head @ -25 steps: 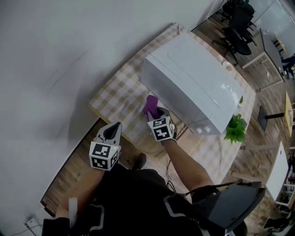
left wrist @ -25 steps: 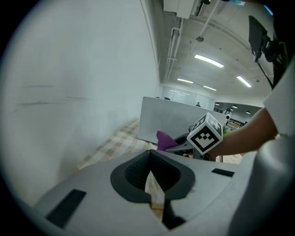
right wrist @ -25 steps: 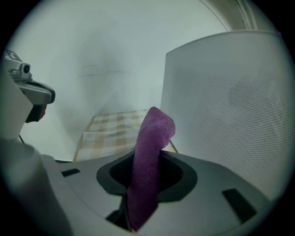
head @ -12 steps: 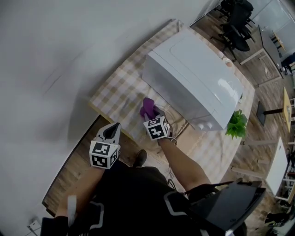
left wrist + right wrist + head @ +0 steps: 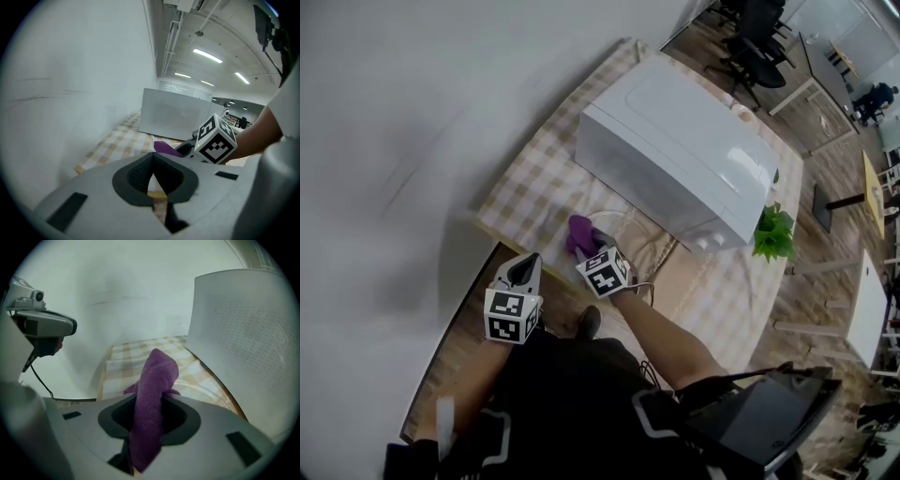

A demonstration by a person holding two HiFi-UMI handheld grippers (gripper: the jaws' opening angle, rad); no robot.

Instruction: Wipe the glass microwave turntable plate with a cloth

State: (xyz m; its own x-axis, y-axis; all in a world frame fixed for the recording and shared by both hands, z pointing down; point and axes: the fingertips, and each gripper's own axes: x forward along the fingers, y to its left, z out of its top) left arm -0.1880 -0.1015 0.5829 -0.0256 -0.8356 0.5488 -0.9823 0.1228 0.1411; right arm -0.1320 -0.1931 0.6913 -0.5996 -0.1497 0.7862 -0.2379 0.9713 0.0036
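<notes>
Beside the microwave [image 5: 675, 159], right hand-held gripper [image 5: 590, 249] clamps purple cloth [image 5: 578, 233].

On the table [image 5: 534, 187]: microwave [image 5: 675, 159] mid-table, turntable plate [image 5: 205, 390] before it, cloth [image 5: 579, 234] at plate's left, plant [image 5: 772, 234] by right edge.

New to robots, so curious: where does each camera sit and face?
Head view: on the person's head, facing steeply down at microwave, table; left gripper, right gripper, right forearm show.
Left gripper view: on left gripper, along shut fingers toward the microwave.
Right gripper view: on right gripper, fingers clamping purple cloth, facing wall.
All share microwave and cloth.
</notes>
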